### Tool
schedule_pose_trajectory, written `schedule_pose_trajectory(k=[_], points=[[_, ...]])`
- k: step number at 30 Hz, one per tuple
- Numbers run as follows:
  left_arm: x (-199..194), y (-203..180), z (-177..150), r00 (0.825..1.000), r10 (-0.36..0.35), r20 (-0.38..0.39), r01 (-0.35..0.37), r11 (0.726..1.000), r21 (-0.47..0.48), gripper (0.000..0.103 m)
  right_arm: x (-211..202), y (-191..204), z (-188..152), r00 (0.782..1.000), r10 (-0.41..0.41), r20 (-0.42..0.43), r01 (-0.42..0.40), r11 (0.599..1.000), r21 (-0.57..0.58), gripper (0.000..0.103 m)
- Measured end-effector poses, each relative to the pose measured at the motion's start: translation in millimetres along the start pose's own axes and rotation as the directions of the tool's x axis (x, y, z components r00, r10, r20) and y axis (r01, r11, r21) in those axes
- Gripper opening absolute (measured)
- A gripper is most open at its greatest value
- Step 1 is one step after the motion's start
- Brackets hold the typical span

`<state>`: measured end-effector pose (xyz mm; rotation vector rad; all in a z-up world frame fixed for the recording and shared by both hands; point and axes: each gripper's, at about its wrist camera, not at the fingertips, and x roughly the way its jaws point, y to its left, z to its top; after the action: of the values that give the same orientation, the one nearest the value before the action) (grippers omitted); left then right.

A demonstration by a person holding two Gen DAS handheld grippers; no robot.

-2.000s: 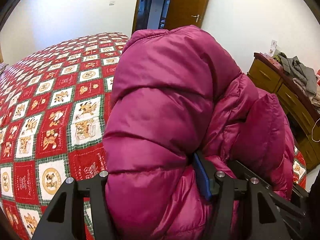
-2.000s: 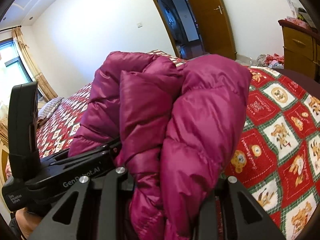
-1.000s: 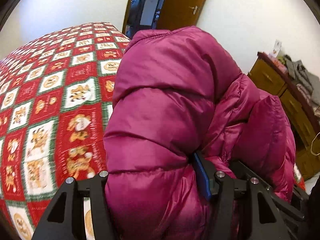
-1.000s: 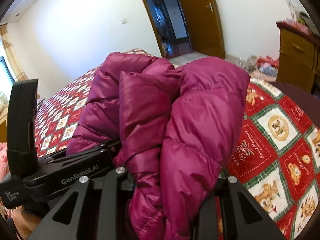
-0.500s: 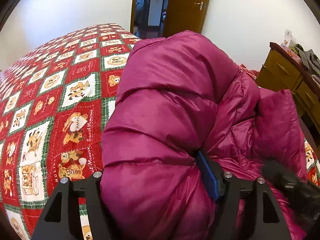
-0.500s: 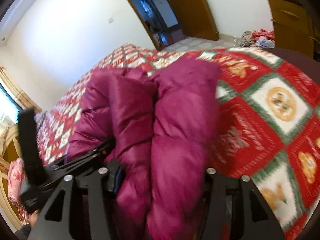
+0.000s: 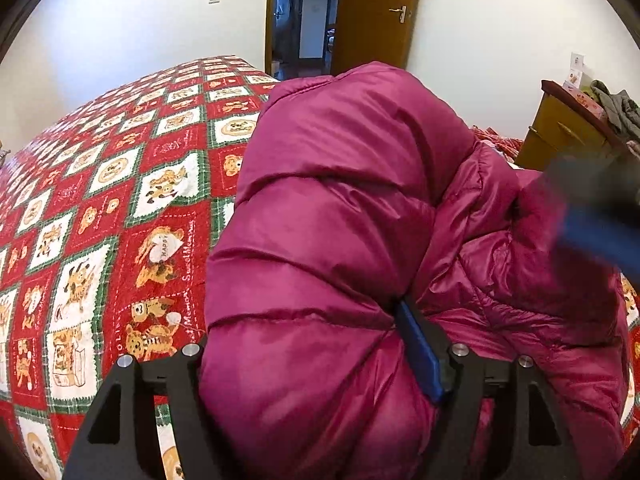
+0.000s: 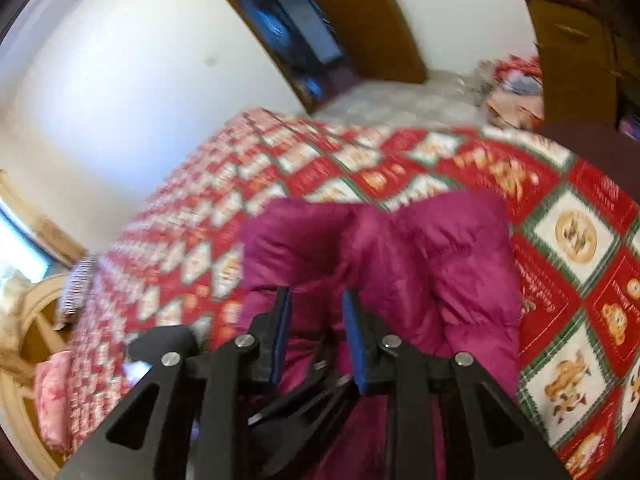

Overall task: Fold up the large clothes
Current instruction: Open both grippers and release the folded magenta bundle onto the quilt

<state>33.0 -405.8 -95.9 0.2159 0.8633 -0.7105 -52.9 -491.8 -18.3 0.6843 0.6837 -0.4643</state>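
Note:
A puffy magenta down jacket [image 7: 340,220] is bunched into a thick roll on the red patchwork quilt [image 7: 120,220]. My left gripper [image 7: 304,320] is shut on a fat wad of it. The blue pad of its right finger [image 7: 416,344] presses into the fabric, and the left finger is buried. In the right wrist view the jacket [image 8: 440,264] lies below and beyond my right gripper [image 8: 317,296]. Its jaws are closing, with nothing pinched between the blue pads. That gripper shows as a dark blur [image 7: 592,208] at the right edge of the left wrist view.
The quilt [image 8: 560,240] covers the whole bed. A wooden dresser [image 7: 560,132] with clothes piled on it stands to the right, and an open wooden door [image 7: 376,12] is at the back. Loose clothes [image 8: 512,88] lie on the floor. A striped pillow [image 8: 76,292] sits by the headboard.
My right gripper has let go of the jacket, lifted off it and narrowed its jaws. The jacket now rests lower on the quilt. The left gripper keeps its hold.

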Motion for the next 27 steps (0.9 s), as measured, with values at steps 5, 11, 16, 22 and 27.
schedule_pose_trajectory(k=[5, 11, 16, 22, 27], points=[[1, 9, 0, 0.999, -0.033, -0.006, 0.032, 0.998, -0.048, 0.081, 21, -22, -28, 0.968, -0.248, 0.048, 0.253, 0.956, -0.149, 0.0], [1, 1, 0, 1.0, 0.031, 0.004, -0.031, 0.999, -0.011, 0.082, 29, -26, -33, 0.962, -0.258, 0.089, 0.272, 0.938, -0.213, 0.0], [7, 0, 2, 0.998, 0.057, -0.011, -0.057, 0.998, -0.007, 0.084, 44, -27, -28, 0.964, -0.254, 0.083, 0.266, 0.939, -0.216, 0.0], [13, 2, 2, 0.998, 0.065, -0.015, -0.066, 0.997, -0.032, 0.089, 44, -26, -27, 0.958, -0.269, 0.094, 0.284, 0.934, -0.217, 0.0], [5, 8, 0, 0.998, 0.02, -0.053, -0.022, 0.999, -0.045, 0.09, 44, -26, -26, 0.959, -0.267, 0.094, 0.282, 0.934, -0.22, 0.0]])
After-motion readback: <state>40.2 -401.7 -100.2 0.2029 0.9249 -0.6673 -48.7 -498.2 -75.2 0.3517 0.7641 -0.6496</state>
